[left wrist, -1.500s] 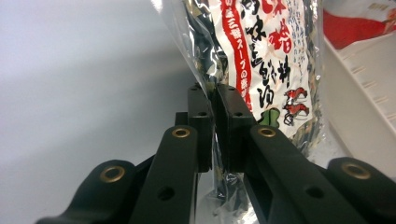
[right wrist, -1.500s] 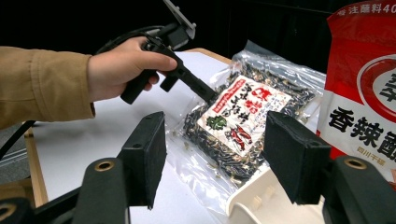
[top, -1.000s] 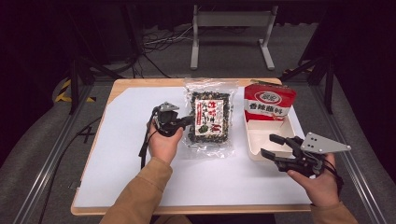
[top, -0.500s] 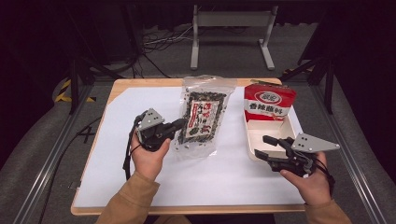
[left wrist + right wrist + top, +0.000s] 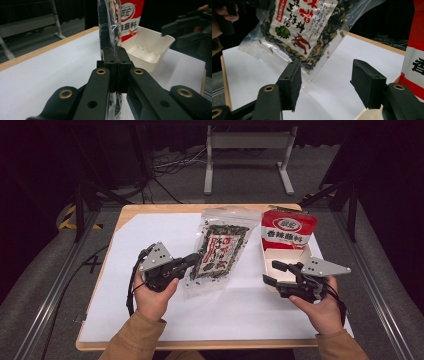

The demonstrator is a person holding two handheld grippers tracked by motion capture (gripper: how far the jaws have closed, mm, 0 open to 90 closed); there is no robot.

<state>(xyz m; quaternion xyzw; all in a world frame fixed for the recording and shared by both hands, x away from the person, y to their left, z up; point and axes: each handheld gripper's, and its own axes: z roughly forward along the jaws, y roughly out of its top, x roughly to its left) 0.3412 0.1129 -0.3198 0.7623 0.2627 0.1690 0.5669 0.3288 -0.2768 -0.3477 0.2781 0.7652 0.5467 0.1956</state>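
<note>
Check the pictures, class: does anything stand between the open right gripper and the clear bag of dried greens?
Nothing visible does. The right gripper is open with bare white table cover between it and the bag, which the left gripper holds clamped at its edge. The white tray sits beside it.

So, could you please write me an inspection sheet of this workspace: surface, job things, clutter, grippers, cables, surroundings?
Surface: white sheet covering a wooden table; no spills seen.
Job's things: clear seaweed bag with a printed label, clamped at its edge and lifted off the sheet in the right gripper view.
Clutter: white tray at the right side, with a red and white packet standing in its far end.
Grippers: left gripper shut on the bag; right gripper open, over the tray's near end, holding nothing.
Cables: black cable loops from the left gripper; more cables on the floor behind.
Surroundings: grey floor, metal stand, dark backdrop.
</note>
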